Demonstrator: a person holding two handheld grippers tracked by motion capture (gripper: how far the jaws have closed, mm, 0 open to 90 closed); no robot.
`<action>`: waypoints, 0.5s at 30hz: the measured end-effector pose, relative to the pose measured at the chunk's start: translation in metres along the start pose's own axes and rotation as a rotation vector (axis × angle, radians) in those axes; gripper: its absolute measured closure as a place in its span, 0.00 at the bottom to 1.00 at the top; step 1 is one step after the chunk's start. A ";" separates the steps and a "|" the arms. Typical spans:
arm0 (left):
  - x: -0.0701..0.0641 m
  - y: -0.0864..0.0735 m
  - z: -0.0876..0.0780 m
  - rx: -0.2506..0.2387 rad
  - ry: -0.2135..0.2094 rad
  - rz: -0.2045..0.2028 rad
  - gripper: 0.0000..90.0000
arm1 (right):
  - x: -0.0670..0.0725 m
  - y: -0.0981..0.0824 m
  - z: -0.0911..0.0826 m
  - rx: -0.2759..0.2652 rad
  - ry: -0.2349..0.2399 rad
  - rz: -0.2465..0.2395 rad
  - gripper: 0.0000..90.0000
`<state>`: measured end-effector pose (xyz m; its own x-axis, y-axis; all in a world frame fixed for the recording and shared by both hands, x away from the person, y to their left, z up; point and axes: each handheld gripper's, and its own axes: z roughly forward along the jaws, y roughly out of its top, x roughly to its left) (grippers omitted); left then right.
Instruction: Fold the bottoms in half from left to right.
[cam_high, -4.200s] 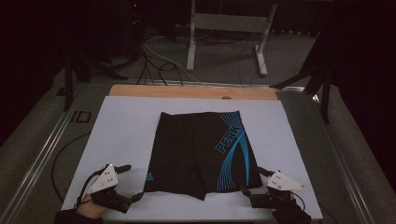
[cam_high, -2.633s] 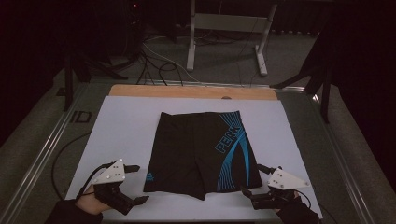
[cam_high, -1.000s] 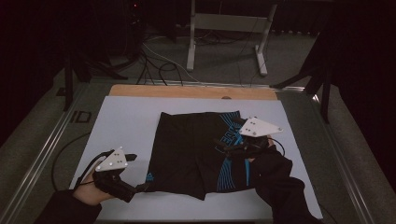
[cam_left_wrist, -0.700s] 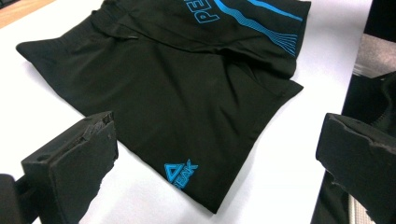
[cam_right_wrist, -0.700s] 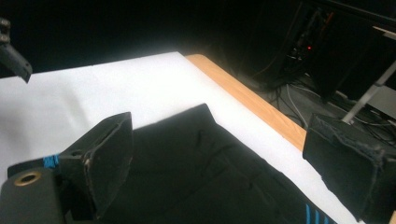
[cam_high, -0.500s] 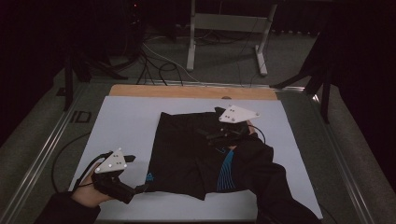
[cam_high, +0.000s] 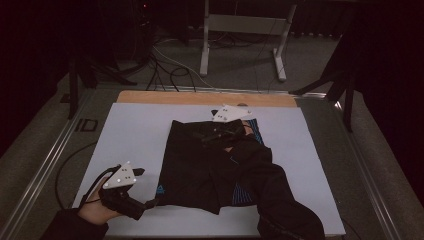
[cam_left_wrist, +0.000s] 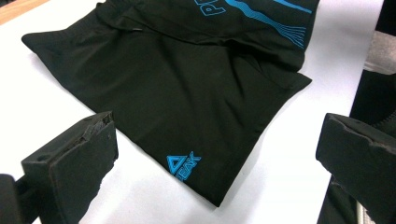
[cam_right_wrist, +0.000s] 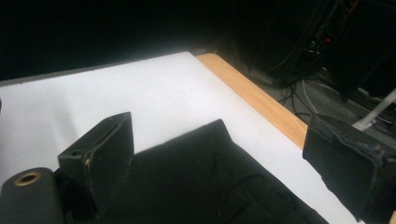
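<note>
Folding these shorts (cam_high: 210, 165) goes easier if the spread right claw (cam_high: 212, 139) pinches the waistband while the left claw (cam_high: 150, 202), also spread, pins the hem corner.

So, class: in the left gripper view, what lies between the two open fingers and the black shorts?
Bare white table cover alone; the left gripper is open, short of the shorts.
</note>
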<state>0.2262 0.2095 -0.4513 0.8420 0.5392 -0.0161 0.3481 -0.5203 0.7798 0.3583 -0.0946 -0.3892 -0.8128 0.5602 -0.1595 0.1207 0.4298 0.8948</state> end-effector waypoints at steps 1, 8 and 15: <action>-0.001 0.000 0.001 0.002 0.007 0.006 0.01 | 0.001 0.001 0.004 0.004 -0.003 -0.006 0.10; -0.002 -0.005 0.007 0.016 0.002 -0.003 0.01 | 0.004 -0.001 0.023 0.021 -0.009 0.023 0.10; -0.004 -0.010 0.015 0.031 0.011 -0.008 0.01 | 0.005 -0.003 0.042 0.025 -0.024 0.046 0.10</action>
<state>0.2261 0.2026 -0.4681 0.8347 0.5504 -0.0152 0.3674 -0.5363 0.7599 0.3779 -0.0631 -0.4107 -0.7920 0.5969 -0.1286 0.1724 0.4207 0.8907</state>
